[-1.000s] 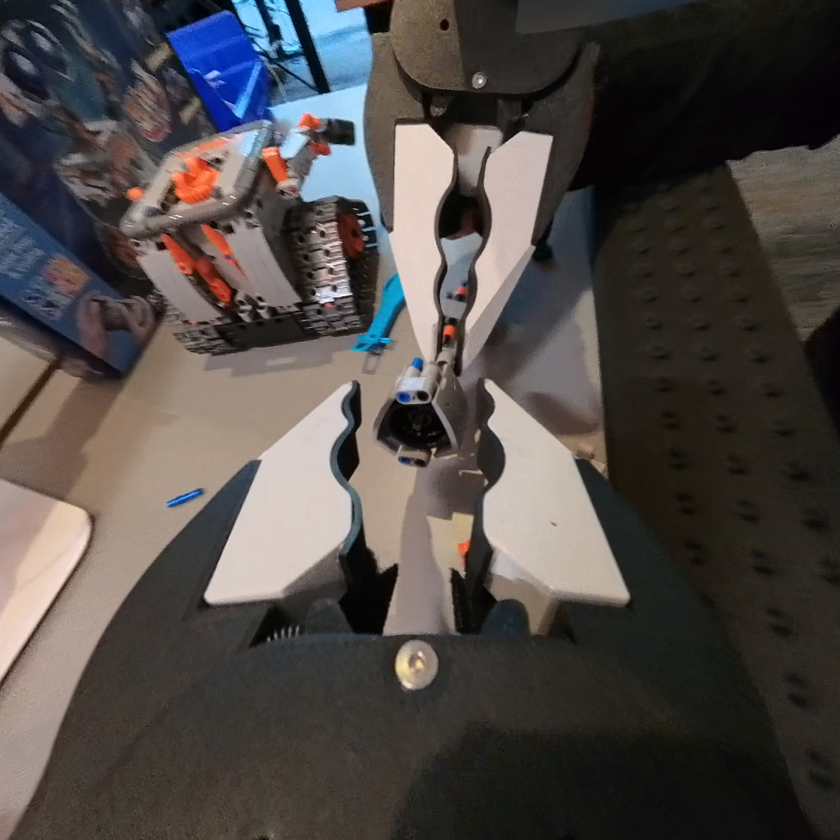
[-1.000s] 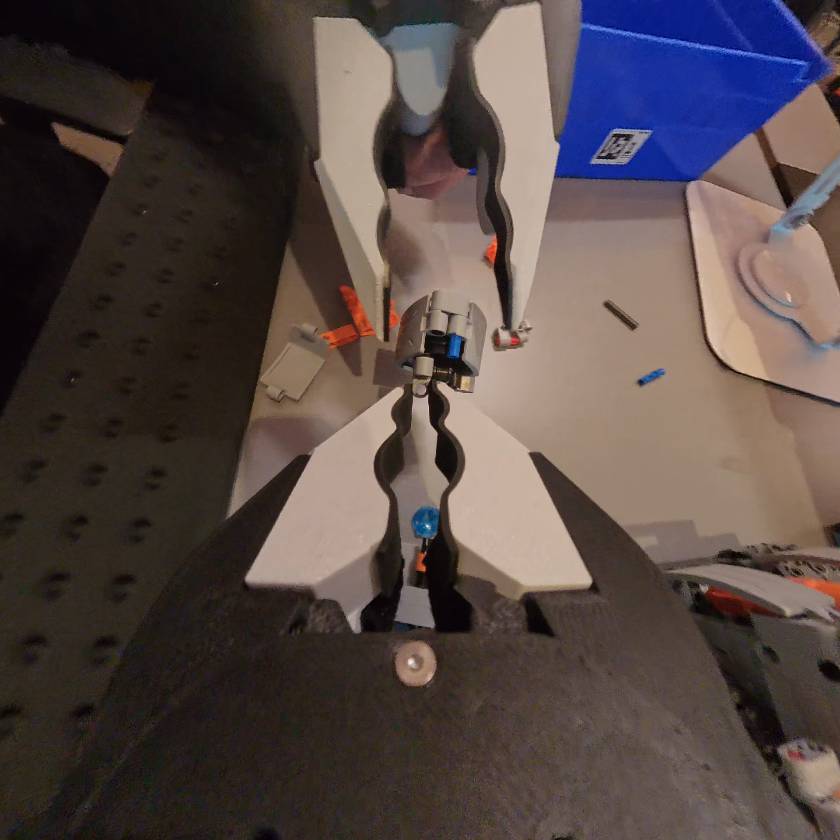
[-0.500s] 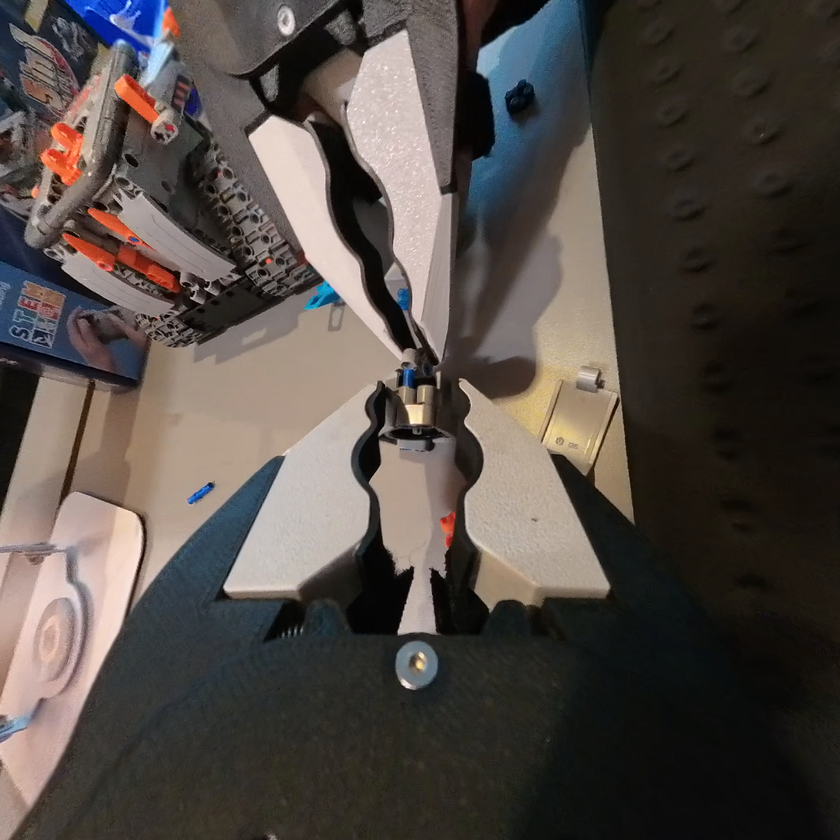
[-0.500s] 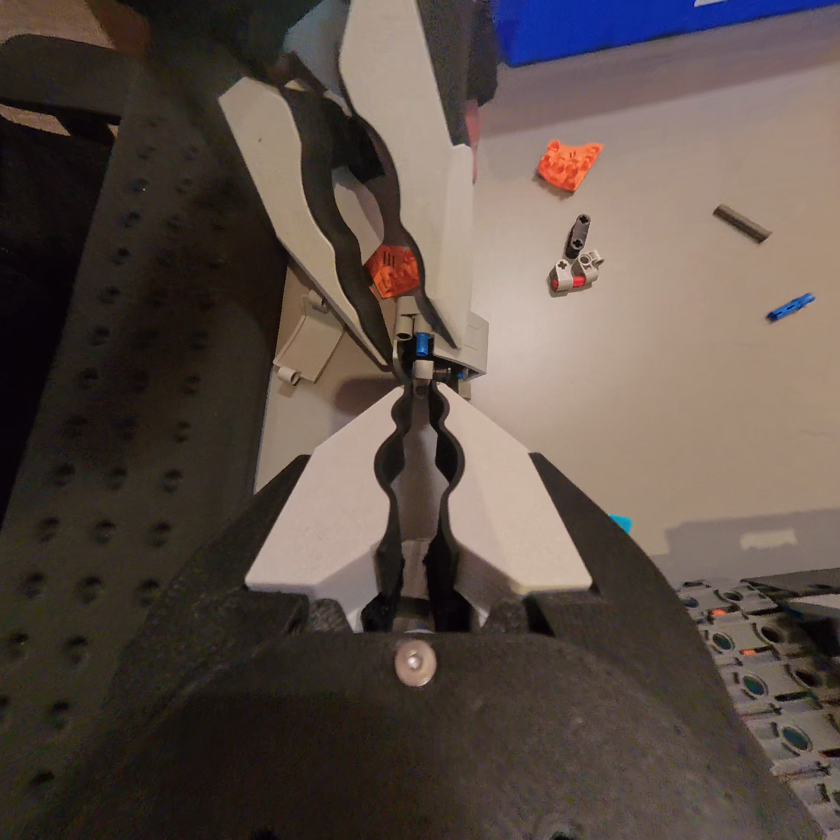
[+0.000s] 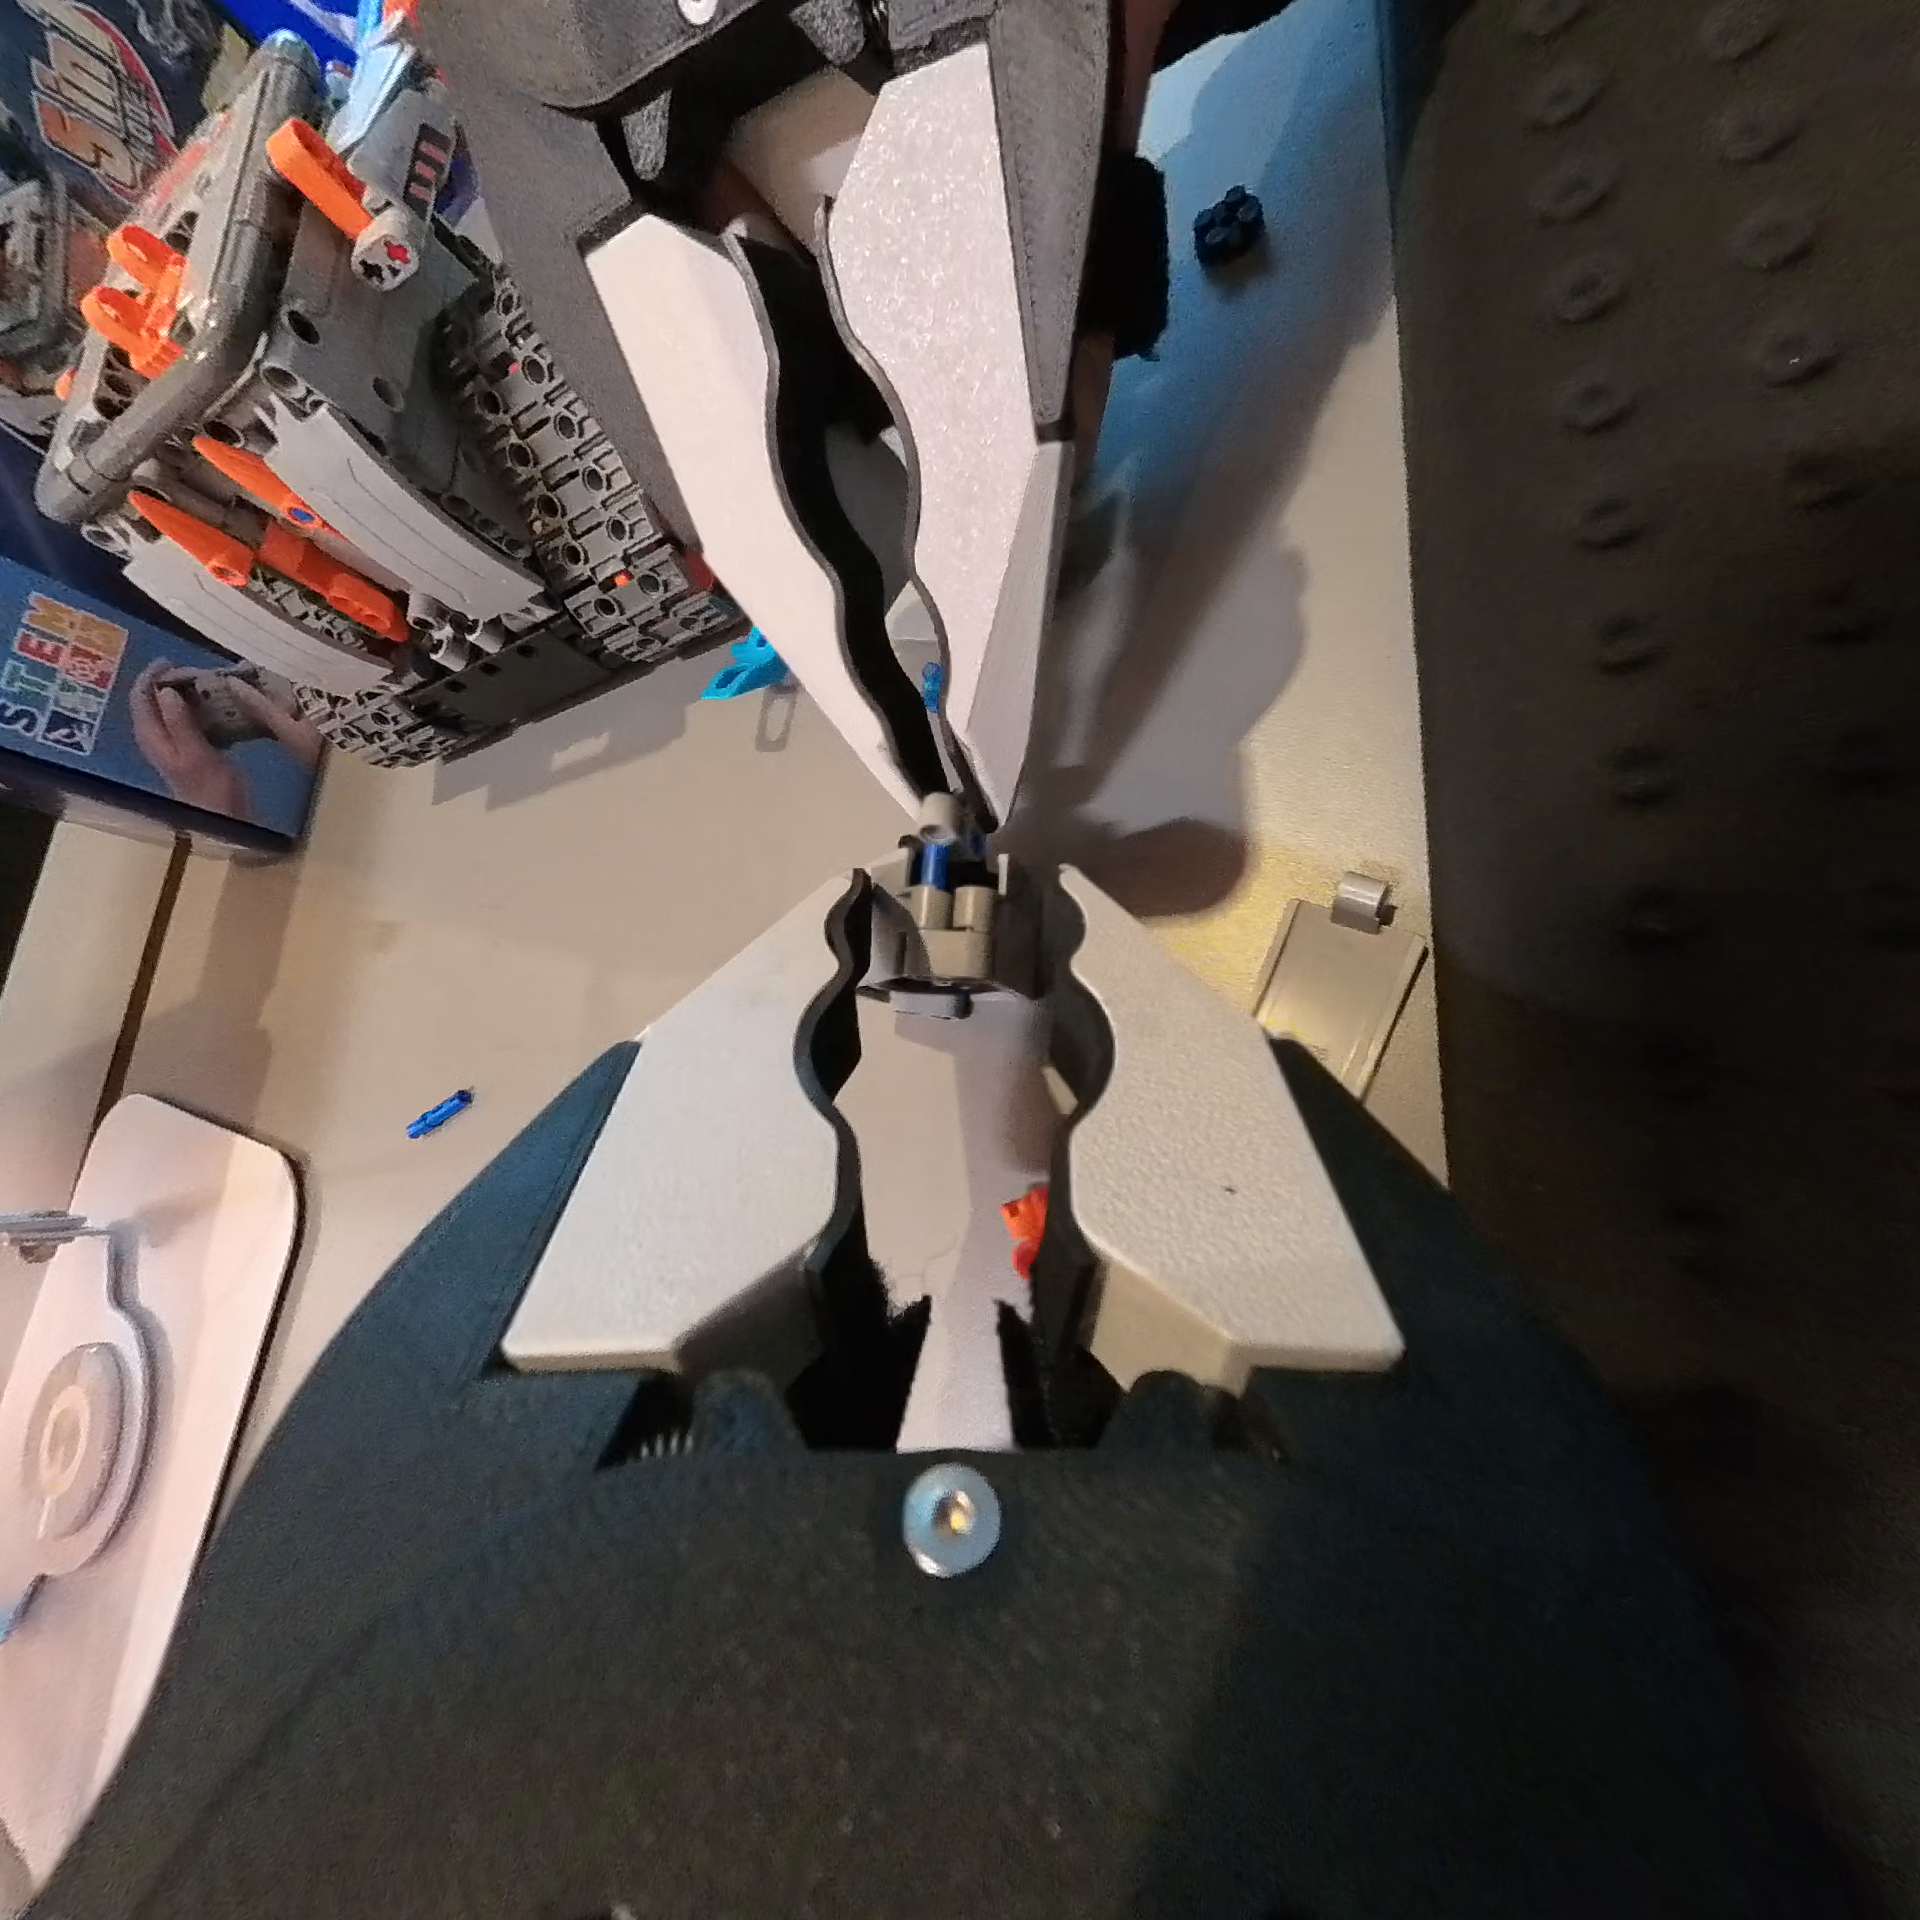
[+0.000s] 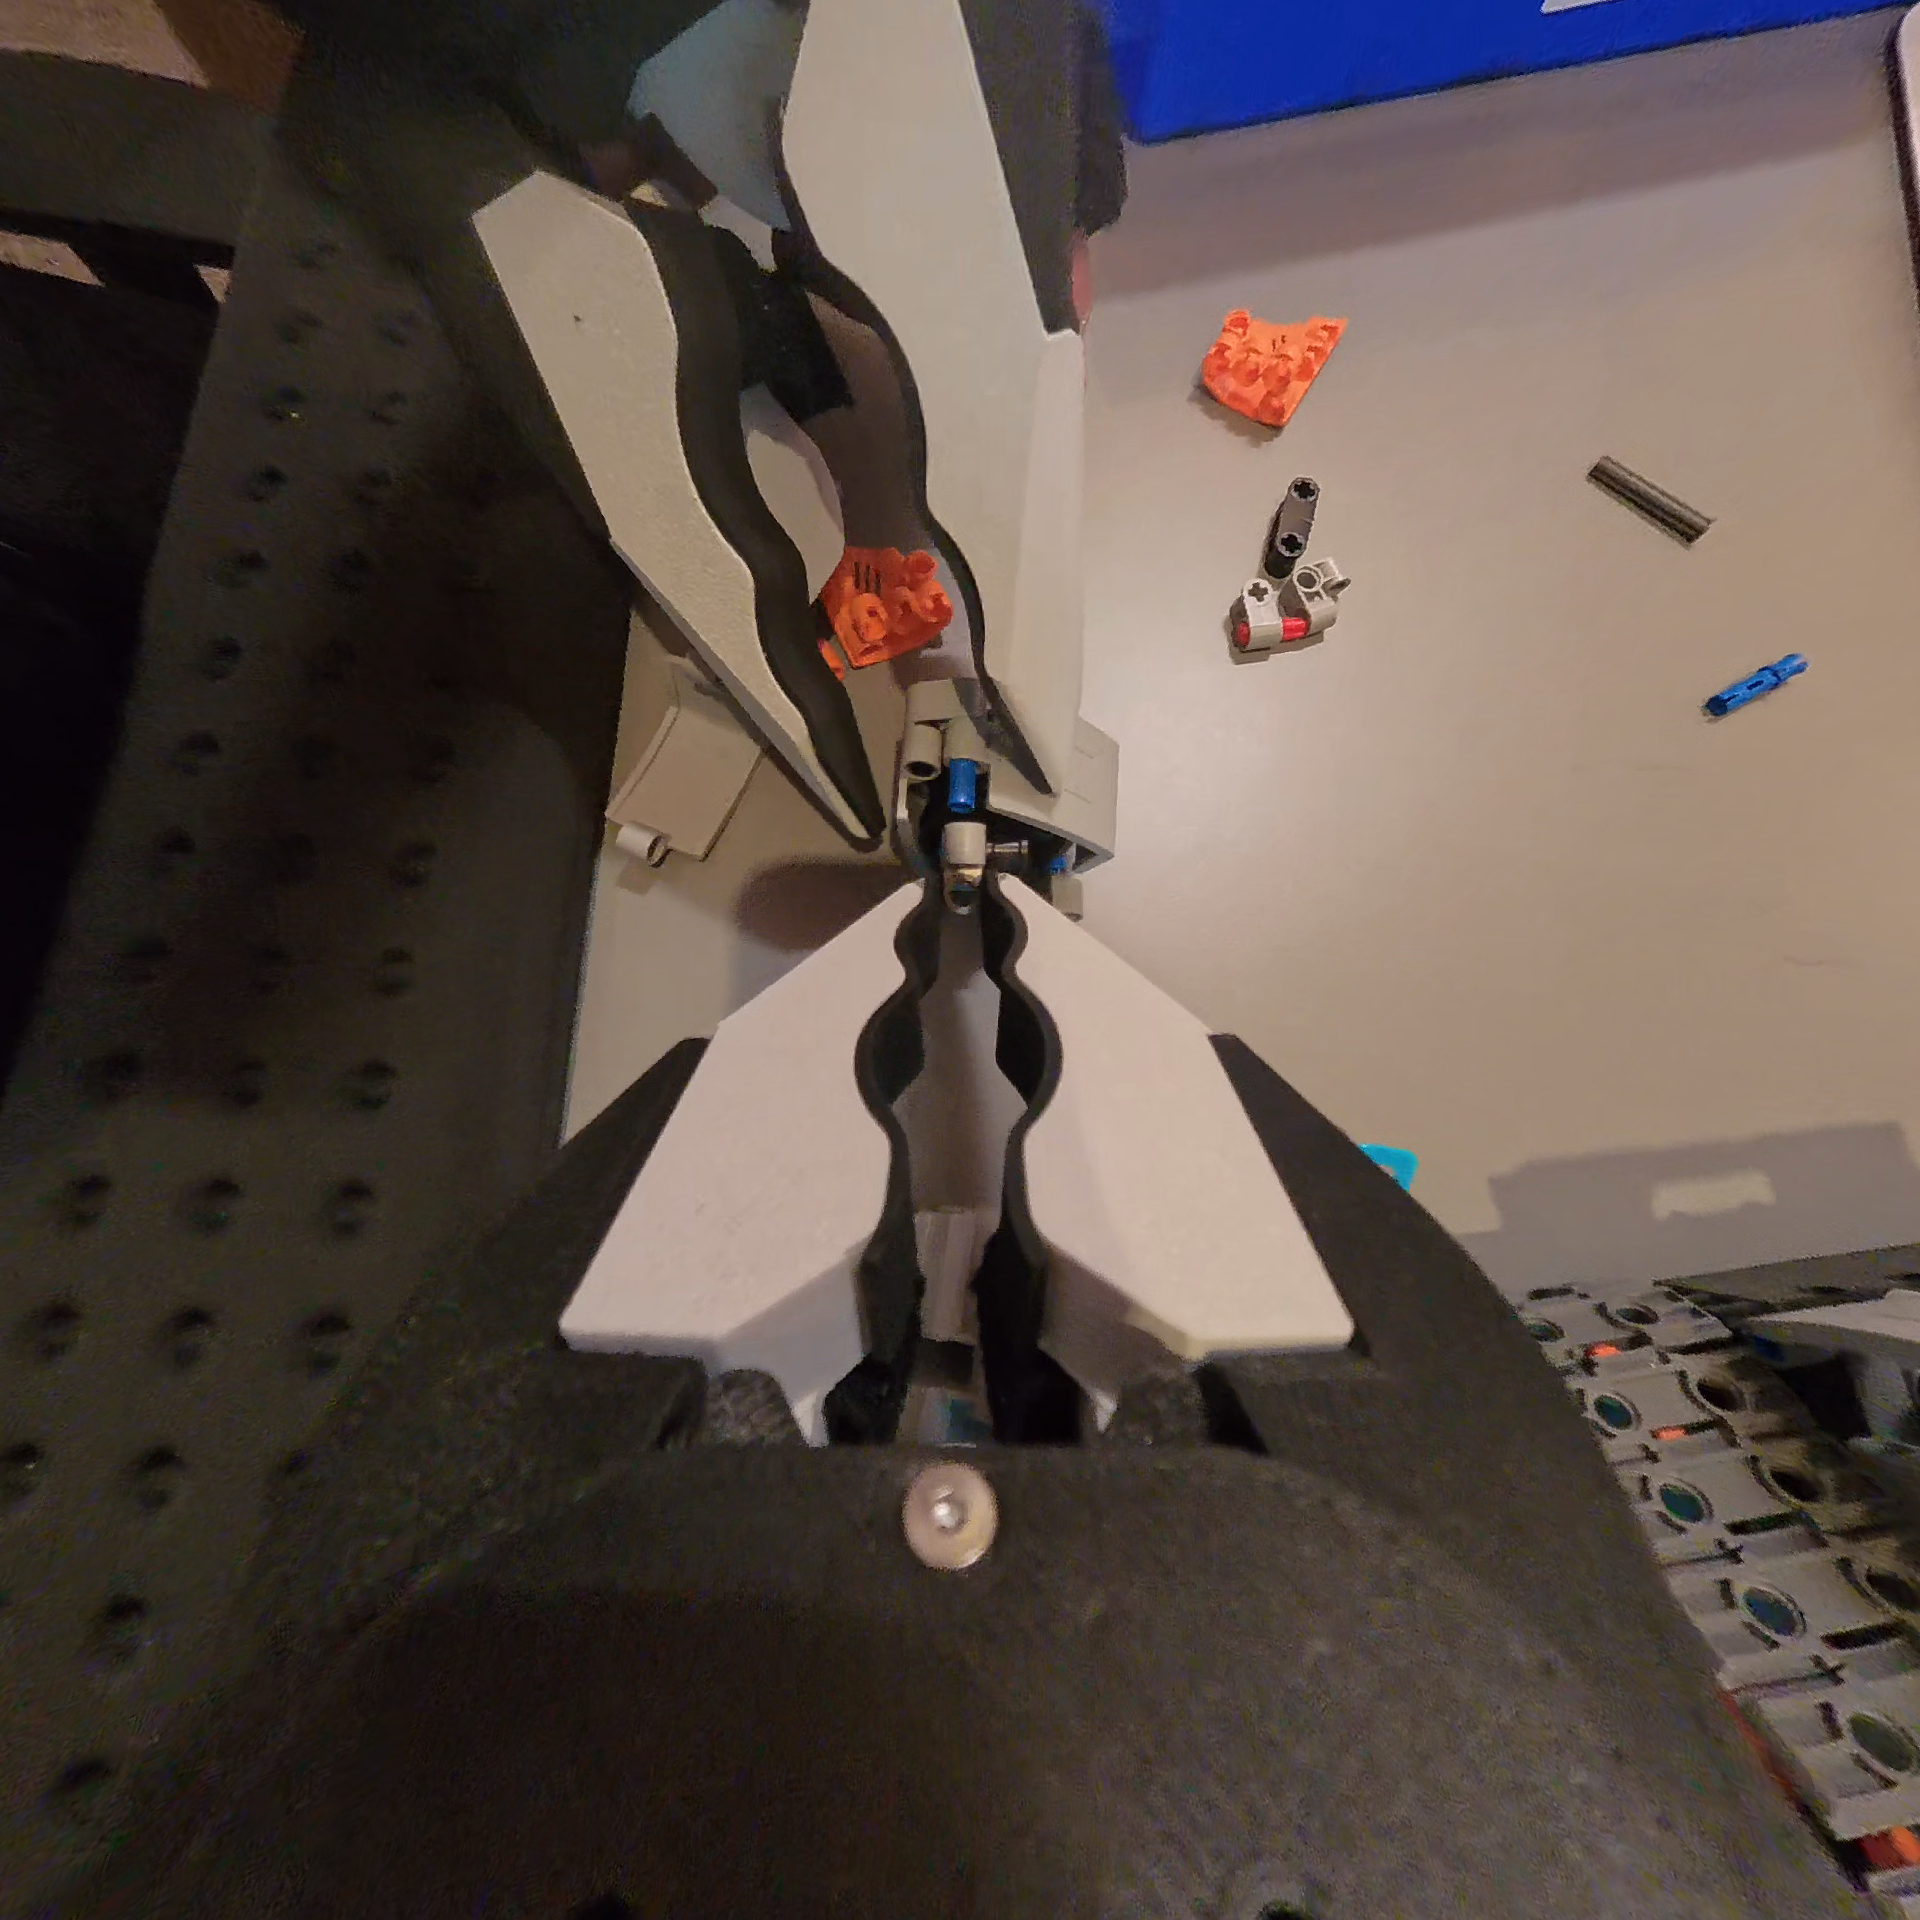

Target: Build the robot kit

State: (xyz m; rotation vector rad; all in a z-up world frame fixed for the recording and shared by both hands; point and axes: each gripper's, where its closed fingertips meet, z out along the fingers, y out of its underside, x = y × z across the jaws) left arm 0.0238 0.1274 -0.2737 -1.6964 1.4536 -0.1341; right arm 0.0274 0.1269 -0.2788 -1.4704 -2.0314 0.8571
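Left gripper (image 5: 951, 904) clamps the grey brick part (image 5: 940, 925) – right gripper (image 6: 961, 896), jaws narrow, pinches its small grey connector (image 6: 961, 847) from 12 o'clock. Tracked model (image 5: 343, 457) sits at 10 o'clock.

Beige matte tabletop (image 6: 1507, 935) under warm dim light, cooler bluish glow at far end. Black perforated panel (image 5: 1662, 623) along right edge. Blue plastic bin (image 6: 1455, 52) far.
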